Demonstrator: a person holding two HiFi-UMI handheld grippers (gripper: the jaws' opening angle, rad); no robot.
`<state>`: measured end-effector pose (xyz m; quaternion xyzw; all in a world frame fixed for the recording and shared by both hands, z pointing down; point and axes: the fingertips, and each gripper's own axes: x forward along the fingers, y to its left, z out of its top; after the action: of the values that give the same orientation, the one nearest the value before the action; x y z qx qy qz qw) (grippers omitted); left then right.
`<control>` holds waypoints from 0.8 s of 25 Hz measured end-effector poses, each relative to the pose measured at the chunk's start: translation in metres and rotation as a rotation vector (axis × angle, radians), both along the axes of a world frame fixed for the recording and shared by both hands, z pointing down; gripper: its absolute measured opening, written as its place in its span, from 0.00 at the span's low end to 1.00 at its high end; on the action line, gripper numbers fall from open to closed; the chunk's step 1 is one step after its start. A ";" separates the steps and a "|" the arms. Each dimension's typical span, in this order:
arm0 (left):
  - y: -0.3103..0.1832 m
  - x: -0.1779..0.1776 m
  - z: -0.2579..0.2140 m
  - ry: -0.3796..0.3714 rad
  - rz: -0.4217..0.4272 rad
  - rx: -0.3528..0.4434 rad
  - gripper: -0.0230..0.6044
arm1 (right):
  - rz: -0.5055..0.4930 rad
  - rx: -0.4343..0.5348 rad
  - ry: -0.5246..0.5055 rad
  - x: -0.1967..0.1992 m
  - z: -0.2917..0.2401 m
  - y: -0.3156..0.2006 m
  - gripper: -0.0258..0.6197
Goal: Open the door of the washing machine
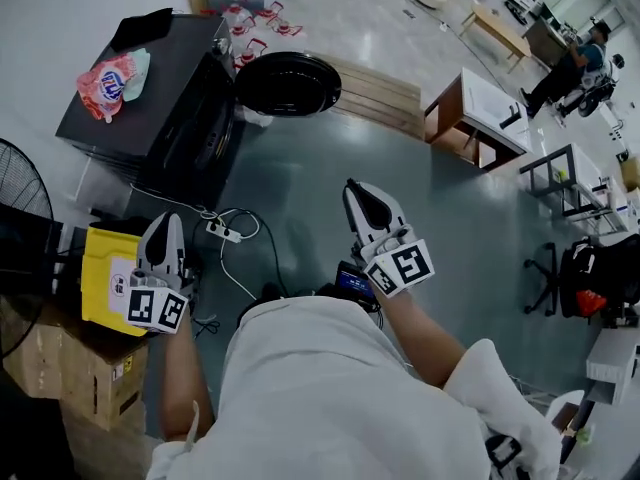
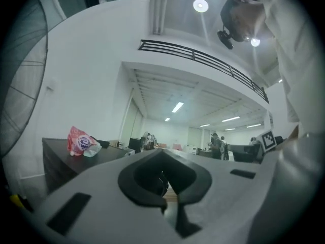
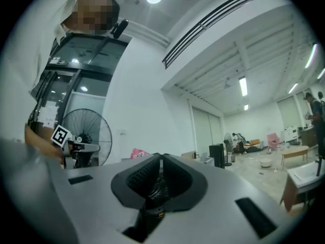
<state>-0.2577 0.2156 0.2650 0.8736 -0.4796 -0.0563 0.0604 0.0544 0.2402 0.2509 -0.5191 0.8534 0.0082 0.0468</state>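
Observation:
The dark washing machine (image 1: pixel 150 108) stands at the upper left of the head view, its front (image 1: pixel 205 138) facing the open floor. A round black door (image 1: pixel 288 83) stands swung out from the far end of that front. My left gripper (image 1: pixel 163 226) is held near the body at the lower left, shut and empty. My right gripper (image 1: pixel 362 198) is in the middle over the grey floor, also shut with nothing in it. Both are well short of the machine. In the left gripper view the machine's top (image 2: pixel 66 159) lies ahead to the left of the closed jaws.
A pink bag (image 1: pixel 108 83) lies on the machine's top. A yellow box (image 1: pixel 105 268) on cardboard boxes (image 1: pixel 80 373) and a fan (image 1: pixel 20 238) stand at the left. A power strip with cables (image 1: pixel 225 231) lies on the floor. A wooden pallet (image 1: pixel 378 93), desk (image 1: pixel 480 118) and chair (image 1: pixel 550 278) are further right.

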 end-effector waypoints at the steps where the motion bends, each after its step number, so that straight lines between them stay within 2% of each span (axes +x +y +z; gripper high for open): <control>1: 0.009 0.004 0.000 -0.015 -0.001 0.003 0.05 | -0.018 -0.002 0.022 -0.001 0.003 0.005 0.11; 5: 0.037 0.023 0.009 -0.032 0.003 -0.015 0.05 | -0.029 -0.016 0.089 0.010 0.016 0.020 0.11; 11: 0.078 0.079 0.014 -0.054 -0.006 -0.023 0.05 | -0.024 -0.032 0.042 0.056 0.018 0.061 0.11; 15: 0.106 0.109 0.016 -0.122 -0.026 -0.021 0.05 | -0.022 -0.040 0.036 0.077 0.030 0.084 0.11; 20: 0.134 0.114 0.032 -0.182 -0.083 -0.063 0.05 | -0.015 -0.063 0.054 0.087 0.056 0.095 0.11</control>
<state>-0.1437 0.3501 0.2969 0.8523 -0.5202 0.0358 0.0415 0.1419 0.3349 0.3071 -0.5134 0.8581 -0.0049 0.0075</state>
